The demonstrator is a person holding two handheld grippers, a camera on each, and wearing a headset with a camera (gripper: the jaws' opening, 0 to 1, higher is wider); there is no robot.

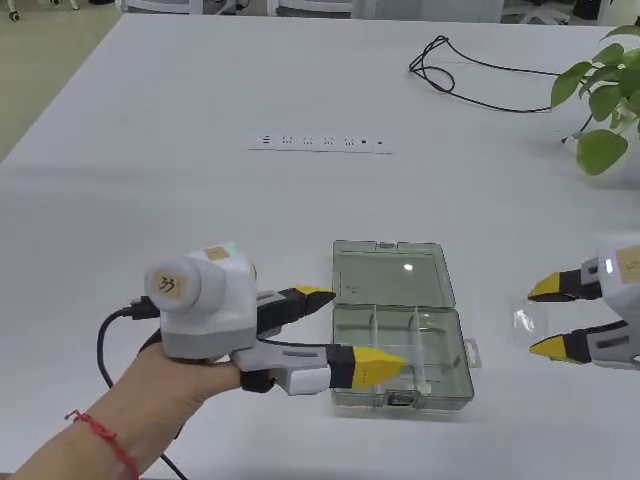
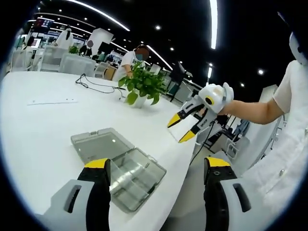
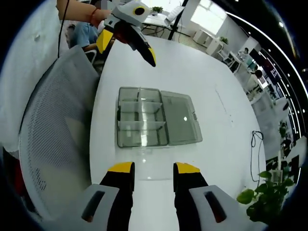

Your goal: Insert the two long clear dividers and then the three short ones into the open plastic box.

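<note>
**A:** Jaw status?

**B:** Left gripper (image 1: 362,327) and right gripper (image 1: 537,319) are both spread and empty, flanking the box (image 1: 430,398) at the counter's (image 1: 150,180) near edge. Dividers (image 3: 139,113) look seated. There's a clear sliver (image 1: 522,320) by the right jaws, can't tell what.

**A:** Next?

**B:** I'd press each divider straight down and check it's flush. Cable (image 1: 450,70) and plant (image 1: 605,100) sit at the far right corner; nothing blocks.

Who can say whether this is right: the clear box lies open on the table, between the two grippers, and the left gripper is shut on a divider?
No: the left gripper view shows the left gripper open, jaws wide apart, nothing between them. The clear box does lie open on the table, between it and the right gripper.
</note>
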